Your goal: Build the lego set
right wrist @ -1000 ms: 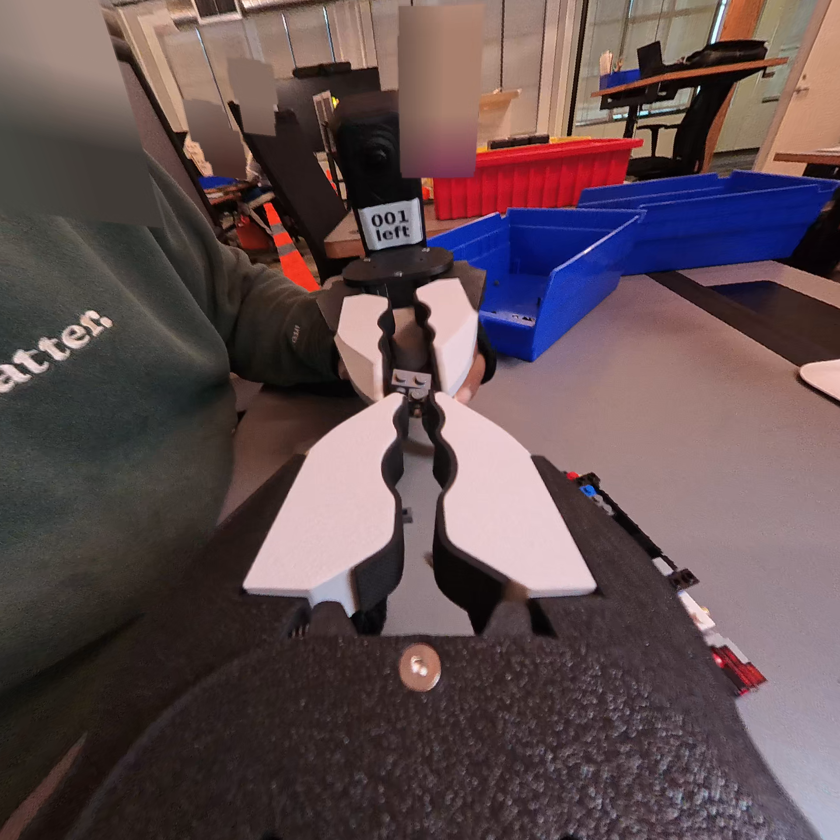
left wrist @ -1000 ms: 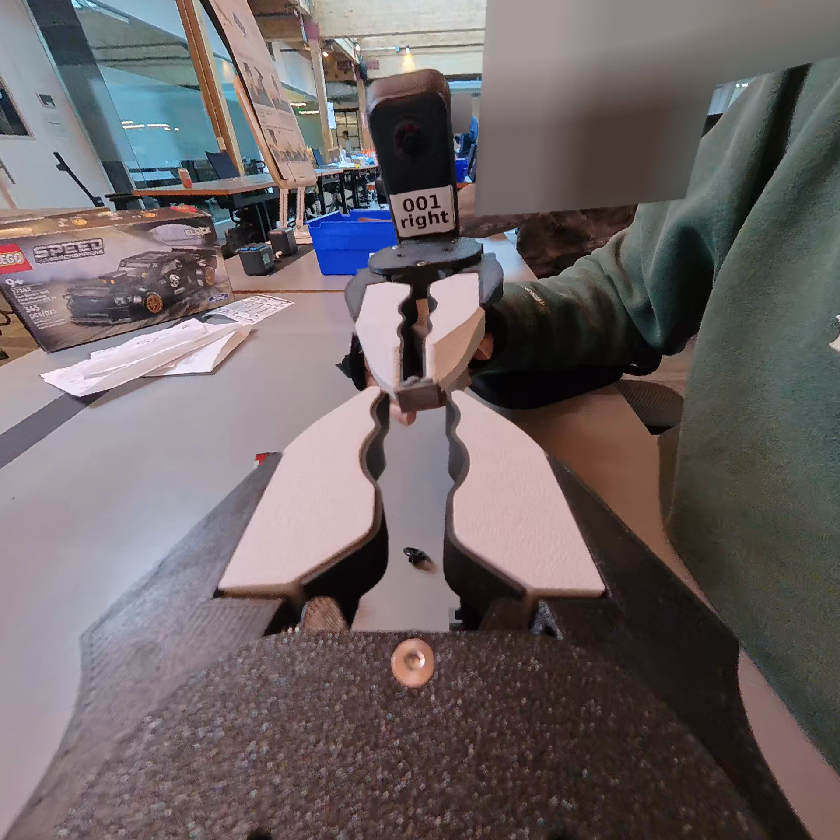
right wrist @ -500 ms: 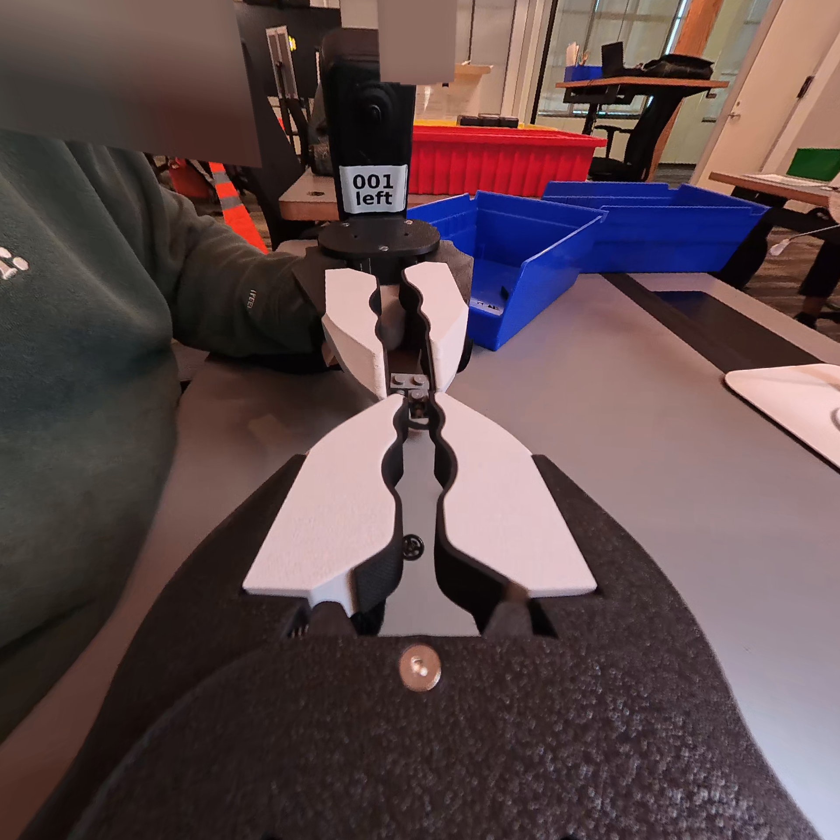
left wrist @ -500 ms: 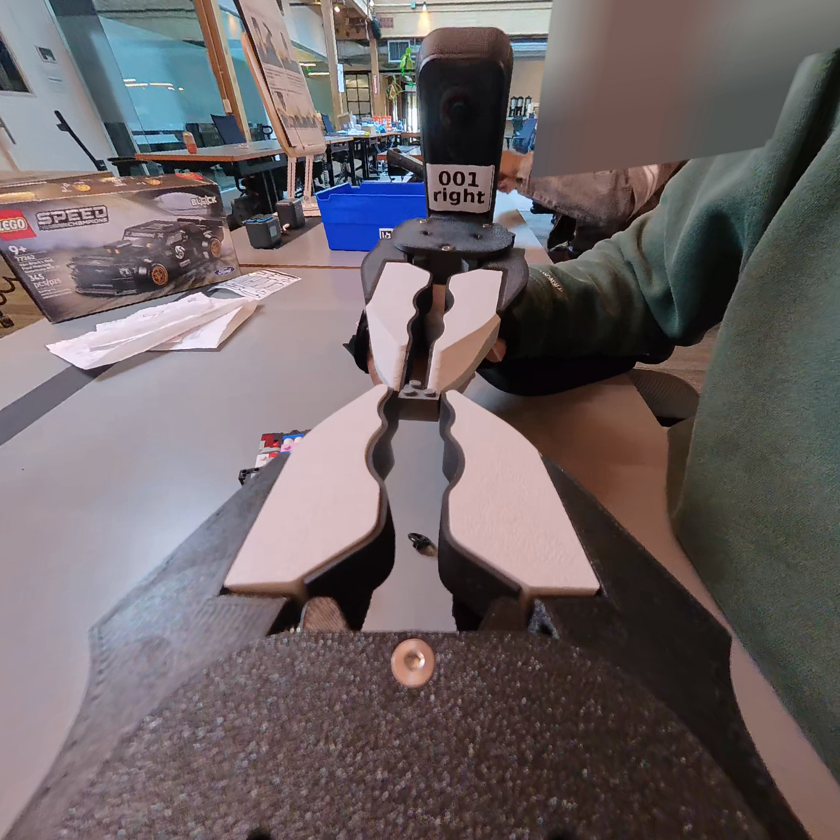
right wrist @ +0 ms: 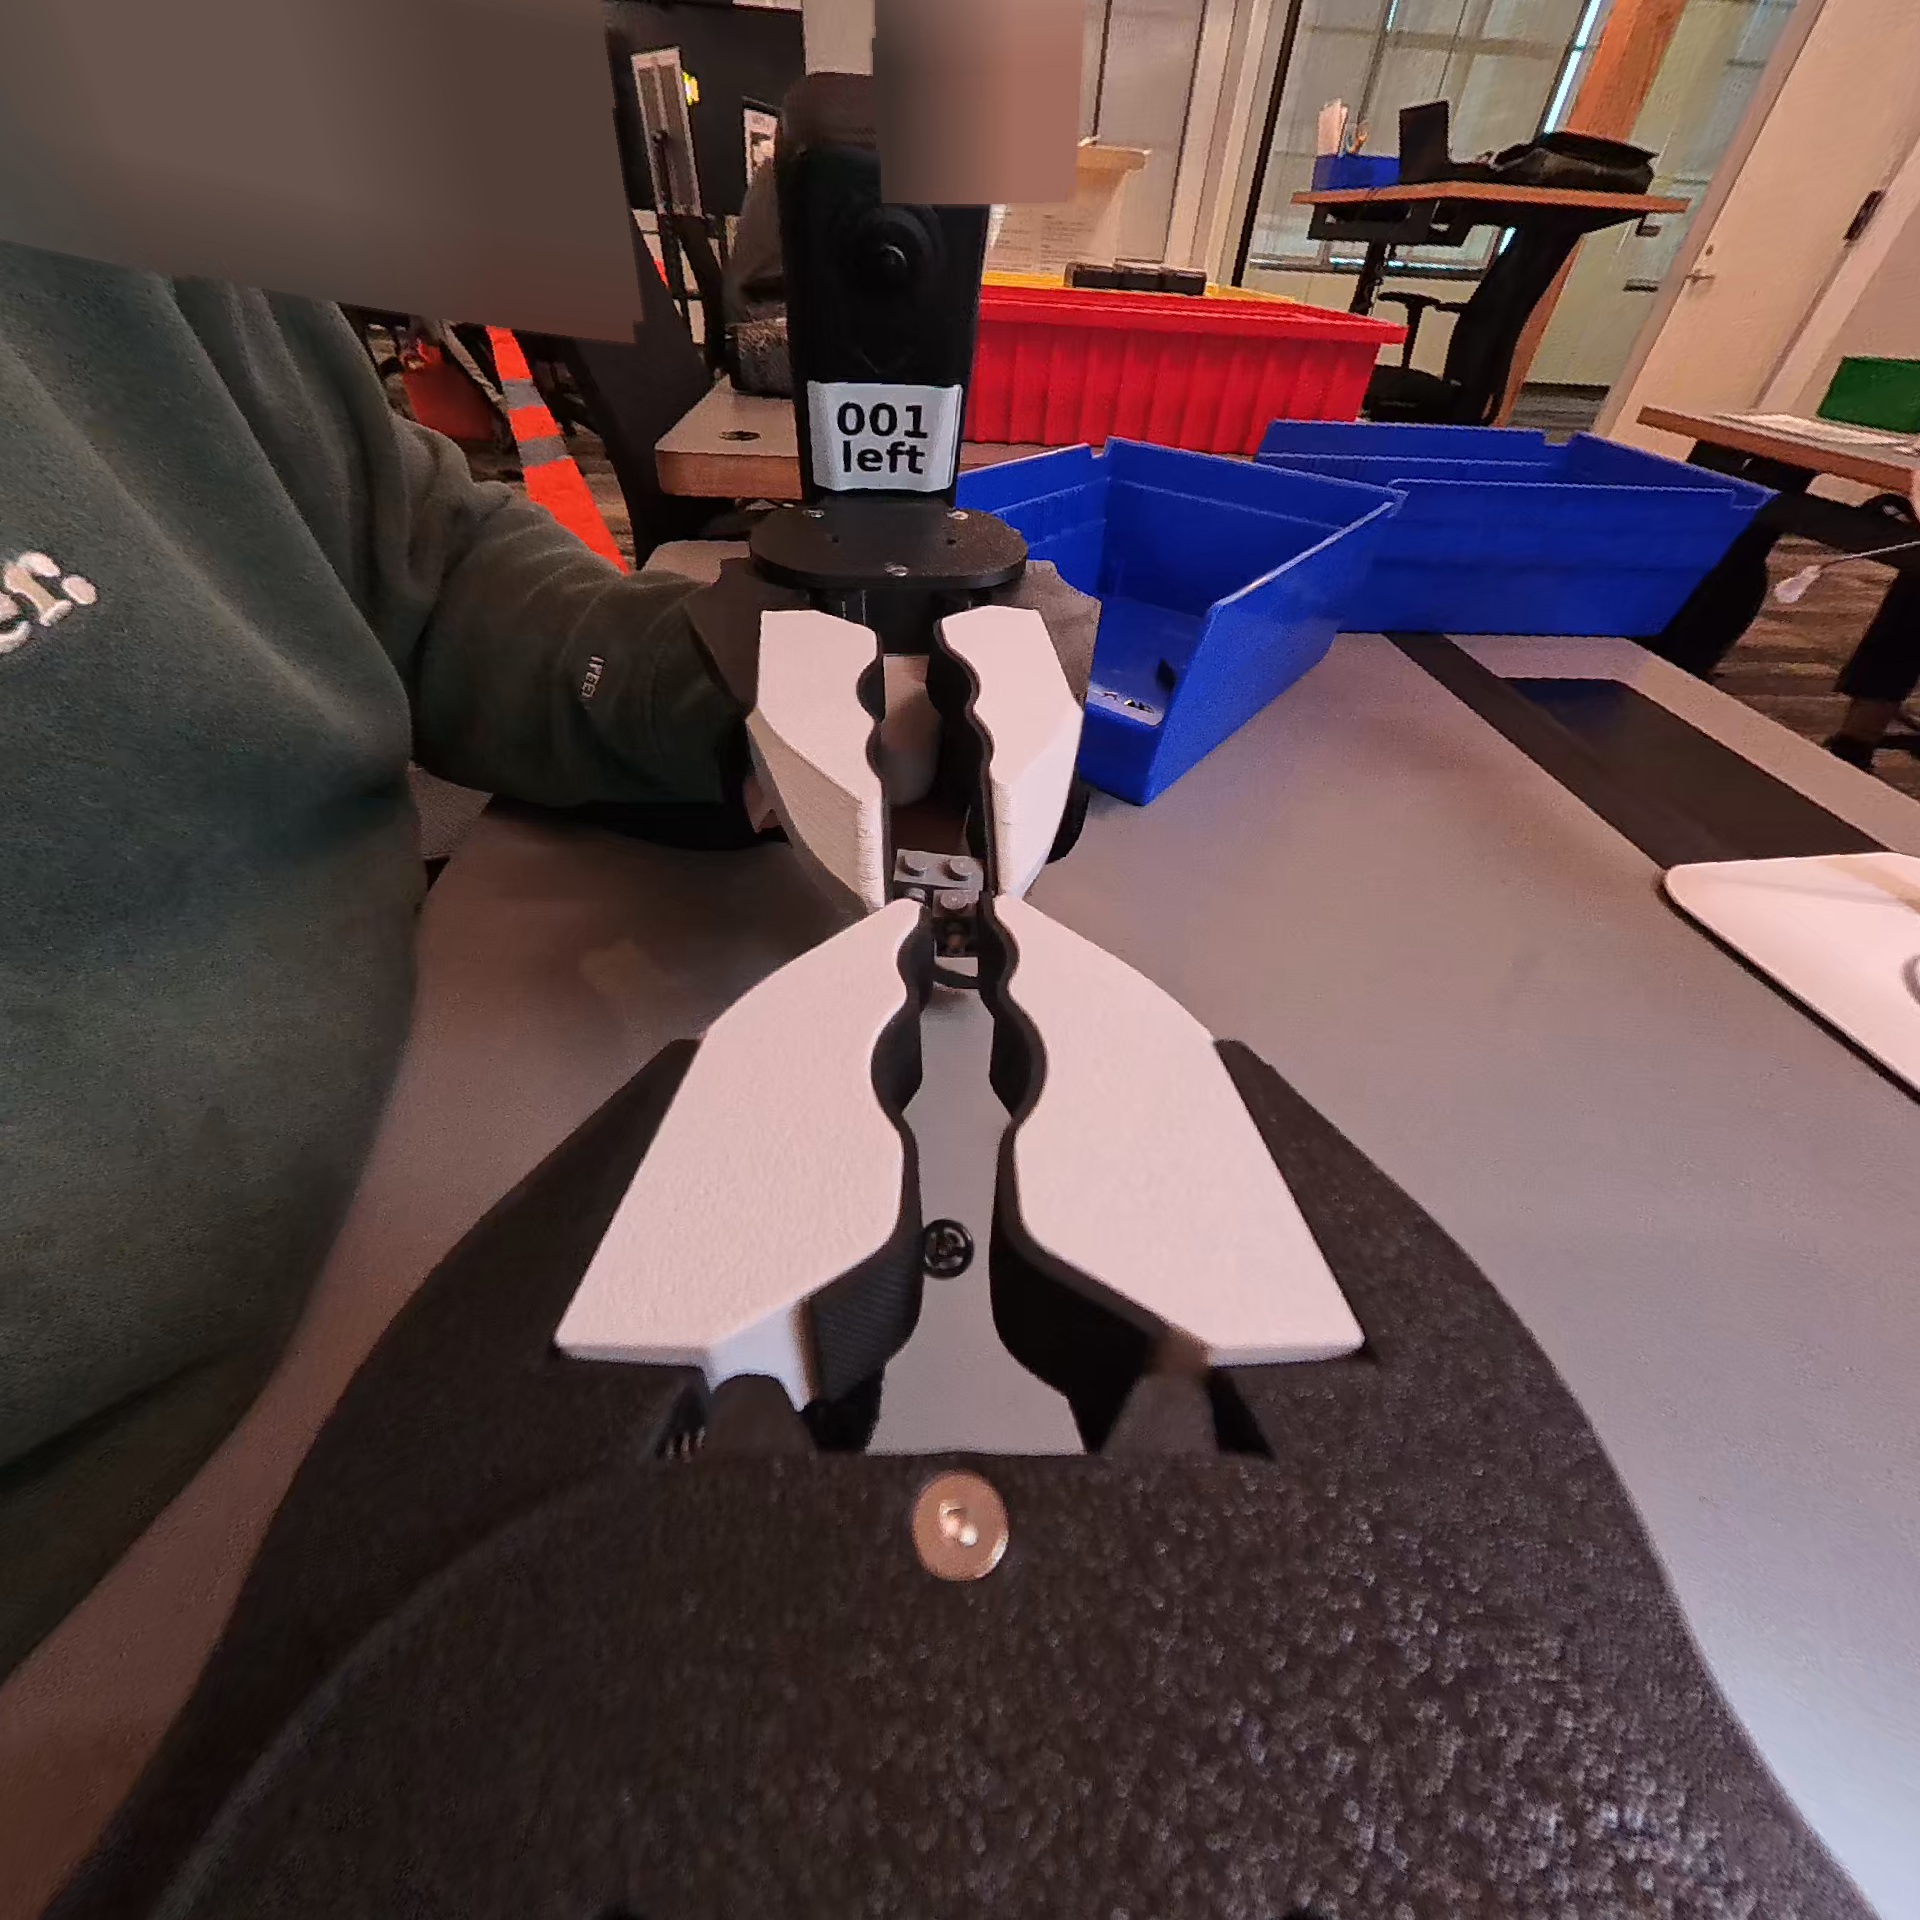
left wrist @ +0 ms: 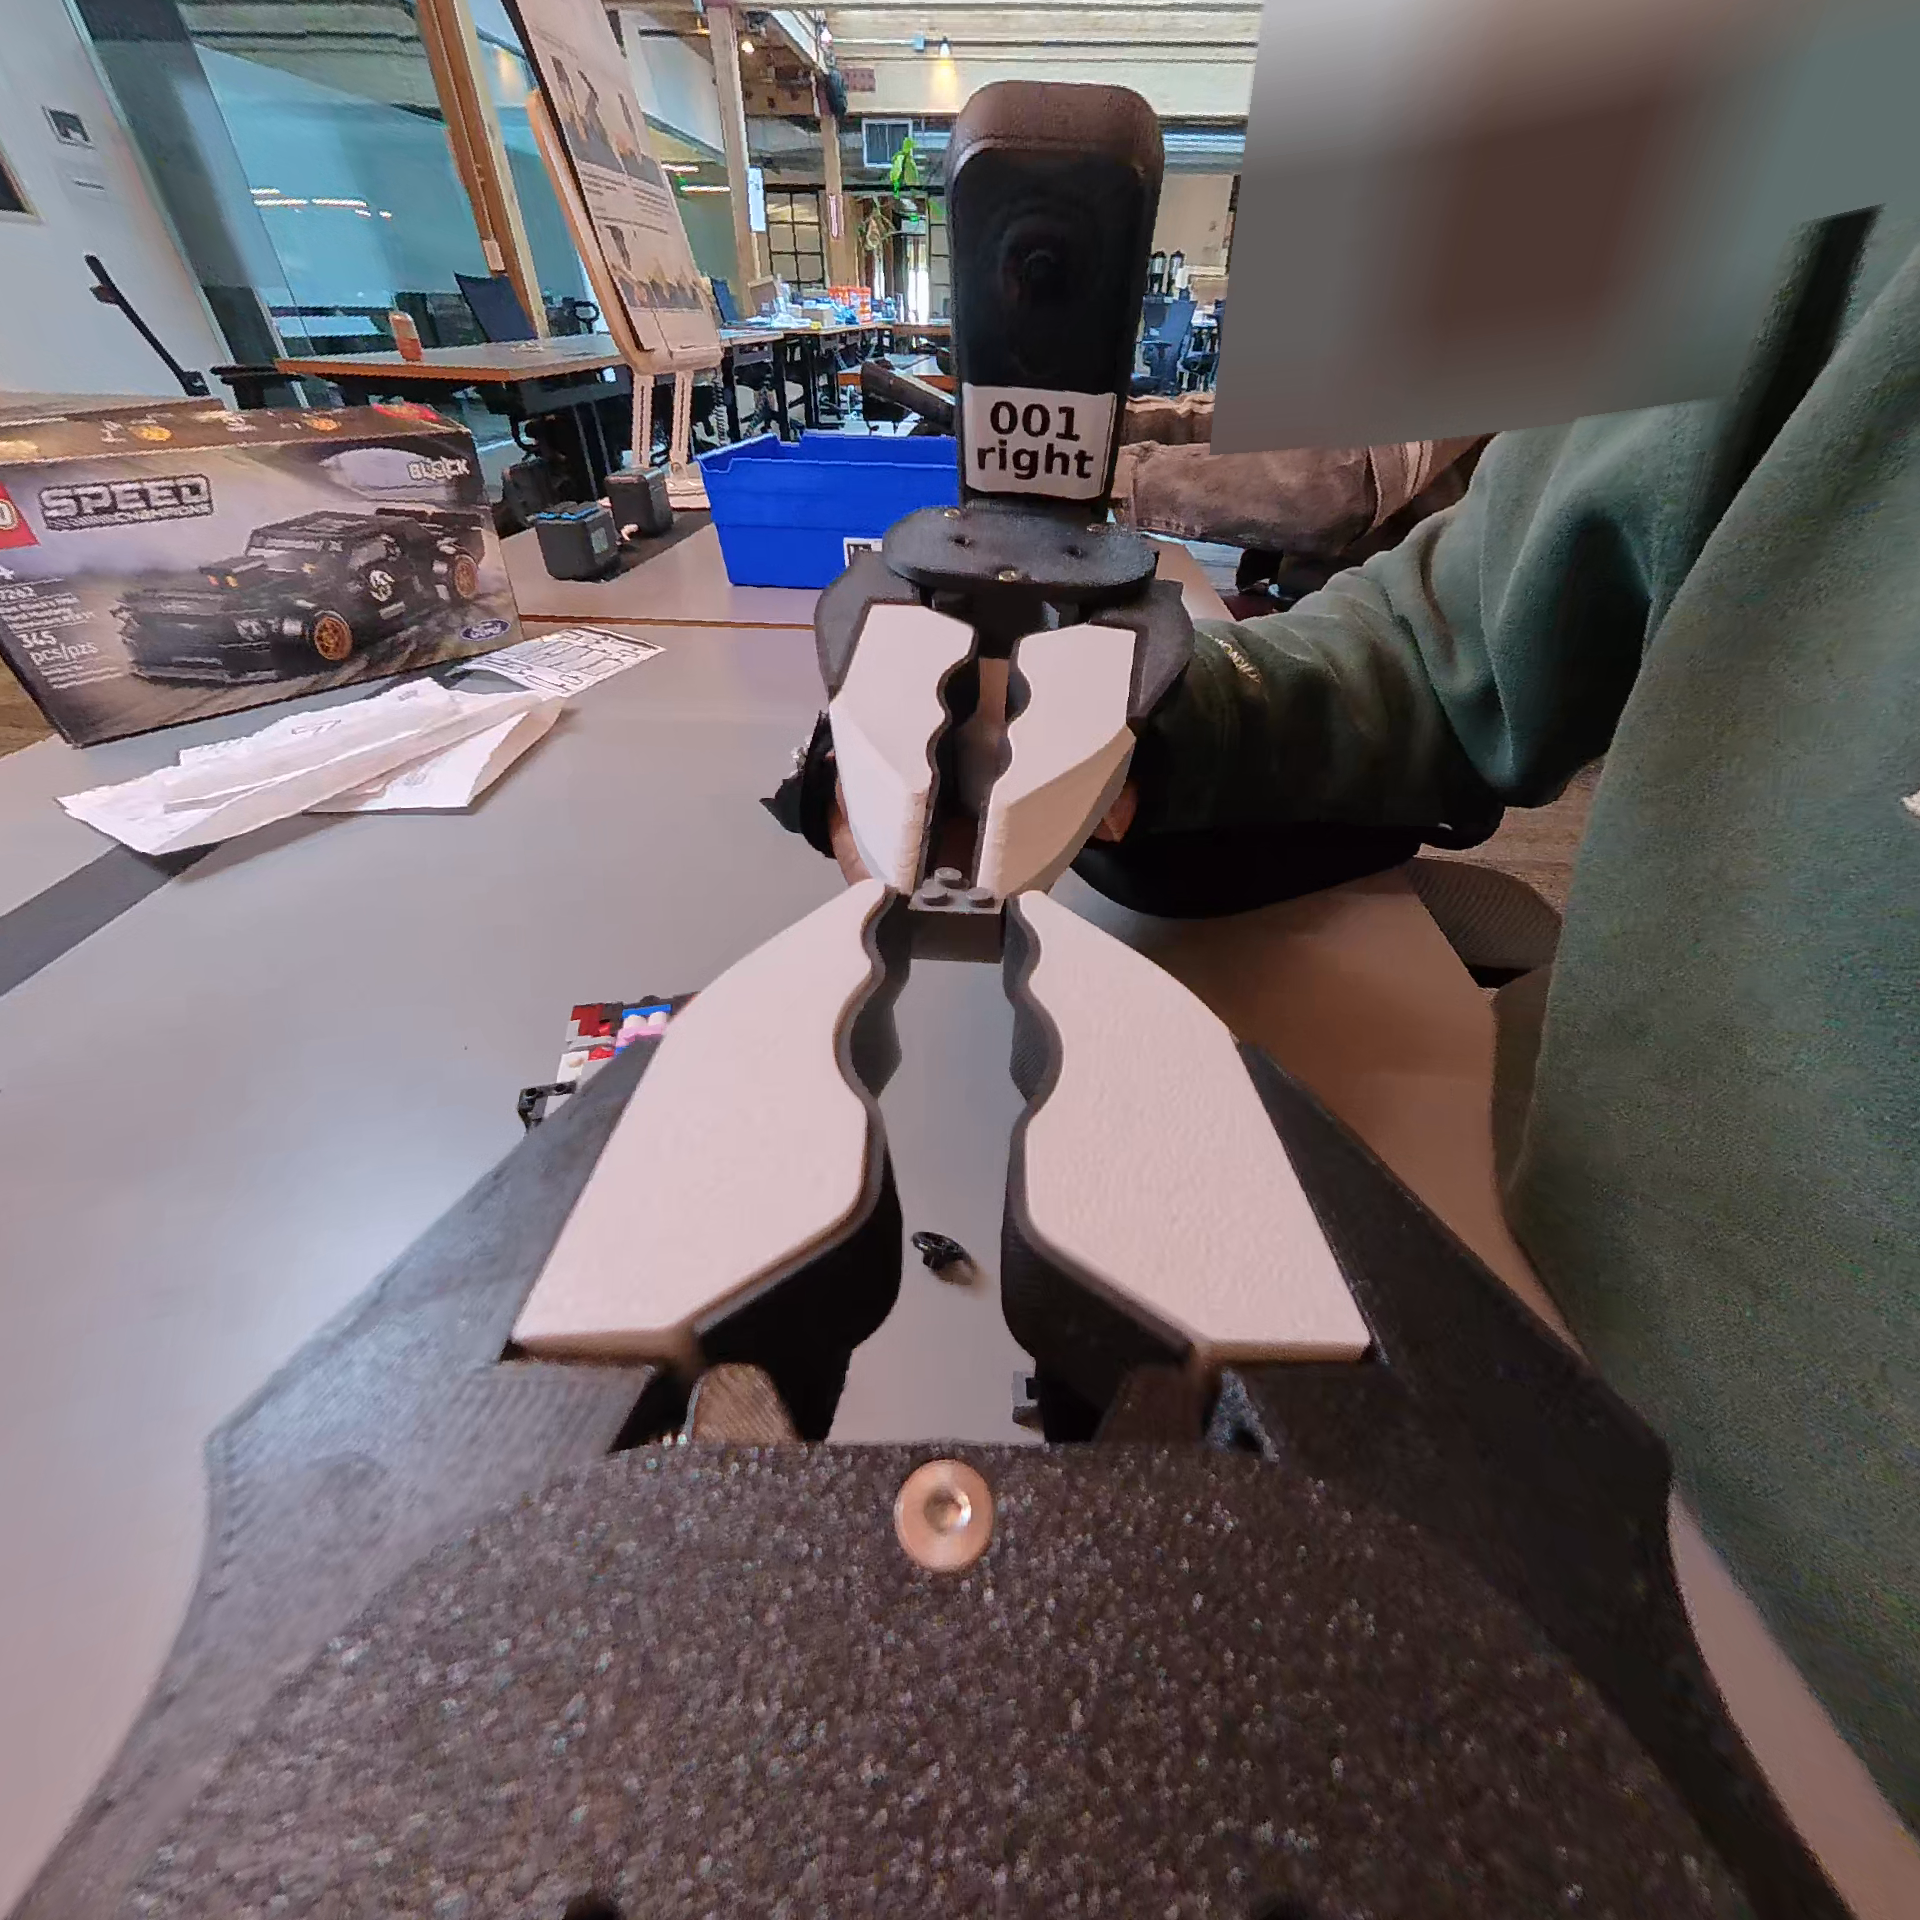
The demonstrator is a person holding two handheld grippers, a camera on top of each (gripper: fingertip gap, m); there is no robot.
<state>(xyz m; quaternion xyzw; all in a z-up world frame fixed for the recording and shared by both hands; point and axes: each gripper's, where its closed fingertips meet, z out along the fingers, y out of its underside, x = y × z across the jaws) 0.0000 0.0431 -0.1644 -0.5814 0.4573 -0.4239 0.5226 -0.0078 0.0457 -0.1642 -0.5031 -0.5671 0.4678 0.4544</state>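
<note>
My left gripper (left wrist: 951, 920) is shut on a small grey studded lego plate (left wrist: 954, 902). My right gripper (right wrist: 956, 920) faces it tip to tip and is shut on a smaller dark grey piece (right wrist: 954, 928). The two pieces meet just above the grey table (left wrist: 312, 1039), the dark piece against the plate's near edge (right wrist: 935, 869). The right gripper (left wrist: 958, 868) shows head-on in the left wrist view, and the left gripper (right wrist: 935, 868) head-on in the right wrist view. A small black ring piece (left wrist: 938, 1247) lies on the table under the grippers; it also shows in the right wrist view (right wrist: 948, 1247).
Several loose coloured lego pieces (left wrist: 618, 1029) lie left of my left gripper. The lego box (left wrist: 249, 561) and white paper bags (left wrist: 332, 758) sit at the far left. Blue bins (right wrist: 1195, 623) and a red bin (right wrist: 1174, 353) stand behind. A white tray (right wrist: 1818, 935) is at the right. Both grippers' tips are close together, under 4 cm apart.
Both grippers have moved closer together and steadied tip to tip. The grey plate and the dark piece now touch. Both stayed shut on their pieces.
</note>
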